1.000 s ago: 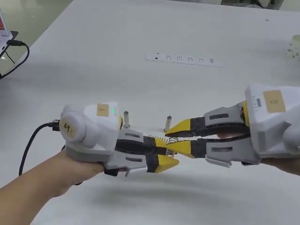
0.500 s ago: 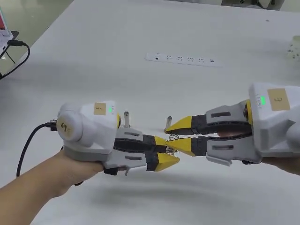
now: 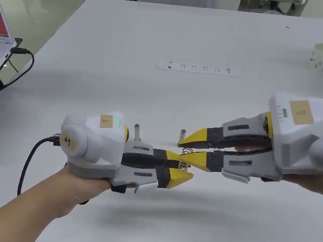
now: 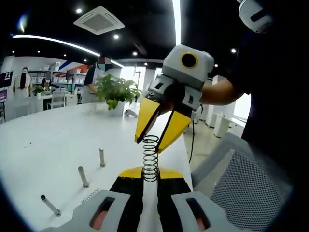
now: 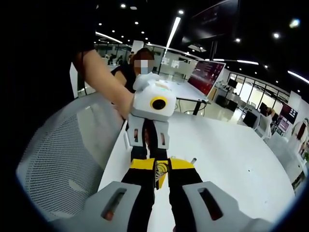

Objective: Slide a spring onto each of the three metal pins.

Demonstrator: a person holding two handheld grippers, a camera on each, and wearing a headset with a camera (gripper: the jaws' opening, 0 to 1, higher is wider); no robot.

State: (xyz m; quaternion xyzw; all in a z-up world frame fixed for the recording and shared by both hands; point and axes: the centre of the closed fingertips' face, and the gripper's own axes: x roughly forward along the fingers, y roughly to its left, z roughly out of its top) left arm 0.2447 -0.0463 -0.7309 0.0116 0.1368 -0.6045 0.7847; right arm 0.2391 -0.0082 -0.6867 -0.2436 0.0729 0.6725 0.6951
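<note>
One coil spring [image 4: 150,157] is held between both grippers above the white table [image 3: 101,60]. My left gripper [image 4: 150,172] is shut on the spring's lower end. The spring's upper end sits between the yellow tips of my right gripper [image 4: 150,144], which closes on it from the far side. In the head view the left gripper [image 3: 179,164] and right gripper [image 3: 182,152] meet tip to tip over the spring [image 3: 186,150]. Three bare metal pins [image 4: 102,157] [image 4: 83,176] [image 4: 49,205] stand on the table; two pins [image 3: 136,130] [image 3: 182,134] show just behind the jaws. In the right gripper view the spring [image 5: 161,169] sits in the right gripper [image 5: 162,166].
A second spring [image 4: 91,195] lies loose on the table beside the pins. A white power strip [image 3: 197,67] lies further back. The left gripper's black cable [image 3: 30,156] trails off the left side. A mesh chair [image 5: 63,154] stands beside the table edge.
The two grippers have drawn slightly closer, and less of the spring shows between them. The head camera has shifted a little.
</note>
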